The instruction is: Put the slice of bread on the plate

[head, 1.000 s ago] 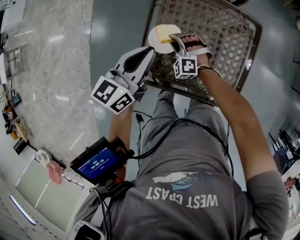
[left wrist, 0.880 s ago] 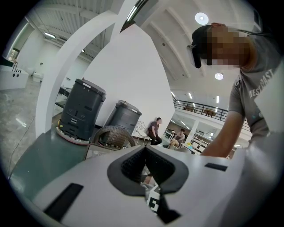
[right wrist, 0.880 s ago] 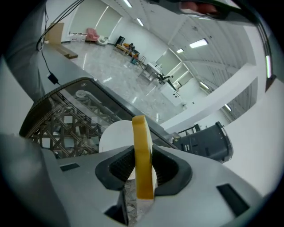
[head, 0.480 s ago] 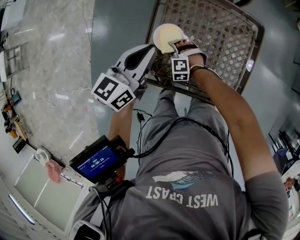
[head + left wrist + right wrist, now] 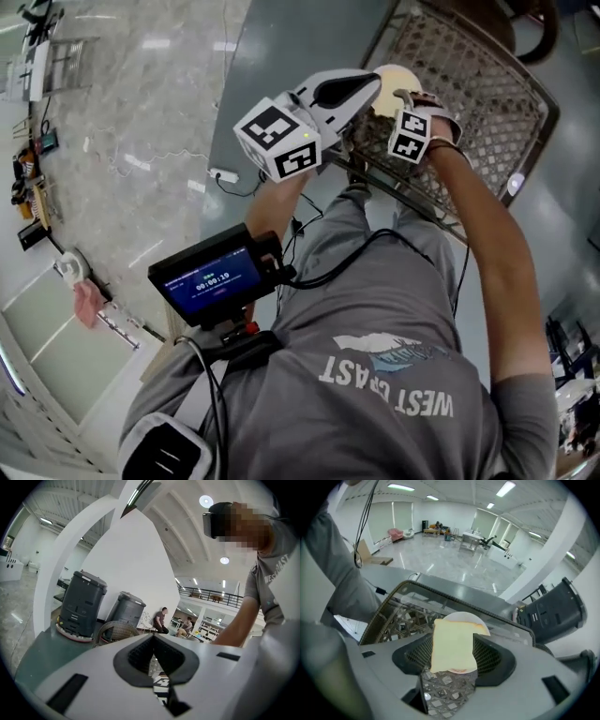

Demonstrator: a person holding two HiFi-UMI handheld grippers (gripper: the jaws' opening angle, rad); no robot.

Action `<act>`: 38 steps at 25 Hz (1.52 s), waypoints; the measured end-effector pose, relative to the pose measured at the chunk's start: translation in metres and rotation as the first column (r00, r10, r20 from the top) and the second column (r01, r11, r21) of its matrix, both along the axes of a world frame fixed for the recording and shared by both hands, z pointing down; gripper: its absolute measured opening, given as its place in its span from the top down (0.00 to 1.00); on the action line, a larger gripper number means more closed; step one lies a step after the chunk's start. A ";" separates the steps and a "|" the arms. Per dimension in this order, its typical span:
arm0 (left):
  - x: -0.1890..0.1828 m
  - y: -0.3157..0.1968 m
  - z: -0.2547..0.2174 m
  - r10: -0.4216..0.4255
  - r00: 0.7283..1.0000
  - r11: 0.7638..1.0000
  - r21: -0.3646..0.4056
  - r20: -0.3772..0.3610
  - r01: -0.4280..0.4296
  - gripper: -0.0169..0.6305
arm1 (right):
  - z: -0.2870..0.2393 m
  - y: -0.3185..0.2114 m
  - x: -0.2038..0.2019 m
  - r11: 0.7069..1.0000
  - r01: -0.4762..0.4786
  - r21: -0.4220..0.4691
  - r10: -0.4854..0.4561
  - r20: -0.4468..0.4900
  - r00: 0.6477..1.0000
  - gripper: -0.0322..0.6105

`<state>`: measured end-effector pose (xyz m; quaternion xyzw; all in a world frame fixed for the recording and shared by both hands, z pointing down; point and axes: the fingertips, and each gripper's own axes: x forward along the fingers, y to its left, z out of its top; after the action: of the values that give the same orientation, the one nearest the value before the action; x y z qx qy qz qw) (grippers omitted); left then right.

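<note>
Right gripper (image 5: 452, 667): jaws pinching the slice of bread (image 5: 451, 641) from both sides. Lower part of the slice between the pads, upper part projecting past the tips. Slice lined up with the plate (image 5: 464, 616) and covering most of it in the right gripper view. Contact between slice and plate not determinable. Plate lying on the woven table (image 5: 396, 620), close to the table's far rim.

Left gripper (image 5: 153, 645): jaws pressed together on nothing. Held up just beside the right gripper, aimed out into the room rather than at the plate.

Hazards, as judged:
- Soft slice in a narrow grip. Possible sagging, tearing or slipping out if squeezed harder or swung.
- Release from too high or off-centre. Likely to leave the slice hanging over the plate rim or lying on the weave.
- Plate apparently light and near the rim. Liable to be pushed or tipped by jaw tips lowered too far.
- Left gripper close alongside. Some chance of a knock against the right one during lowering.
</note>
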<state>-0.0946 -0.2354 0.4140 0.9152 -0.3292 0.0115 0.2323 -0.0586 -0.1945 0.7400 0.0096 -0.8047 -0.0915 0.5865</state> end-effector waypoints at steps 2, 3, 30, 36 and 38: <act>0.006 -0.004 -0.007 0.019 1.000 0.999 0.028 -0.005 -0.019 0.96 | -0.022 -0.012 0.000 0.996 -0.084 -0.007 0.084 0.072 0.994 0.56; 0.008 -0.006 -0.011 0.027 1.000 0.999 0.041 -0.006 -0.027 0.96 | -0.039 -0.017 -0.003 0.991 -0.131 -0.022 0.133 0.128 0.983 0.56; 0.013 0.033 -0.190 0.135 0.988 0.844 0.514 0.077 -0.155 0.96 | -0.581 0.017 0.165 0.791 -0.569 -0.226 0.290 0.957 0.023 0.94; 0.011 0.032 -0.182 0.136 0.988 0.846 0.511 0.073 -0.154 0.96 | -0.570 0.014 0.159 0.785 -0.583 -0.209 0.291 0.956 0.050 0.94; 0.023 0.026 -0.175 0.135 0.988 0.847 0.509 0.072 -0.153 0.96 | -0.562 0.006 0.168 0.785 -0.585 -0.203 0.291 0.955 0.058 0.95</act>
<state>-0.0721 -0.2093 0.2393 0.9657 -0.2547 -0.0439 -0.0265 0.1099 -0.1881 0.1780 0.3787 -0.9240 0.0229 -0.0471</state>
